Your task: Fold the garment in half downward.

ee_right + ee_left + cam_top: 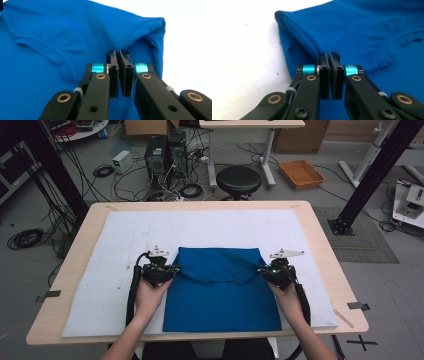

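Two claws are mine, and both are pinched tight on the blue shirt [220, 290], which lies folded on the white pad [100, 270] near my edge of the table [320, 220]: my left claw [329, 55] grips the left fold, my right claw [117, 53] the right fold. Soft, light and floppy, the cloth should sag between grips, so I judge the folded edges the best hold. Farther off, beyond the table, an orange tray [301, 173] sits on the floor; I cannot tell what it holds.

Wooden table [320, 245] — white mat [120, 245] on it — blue shirt [220, 305] on mat.
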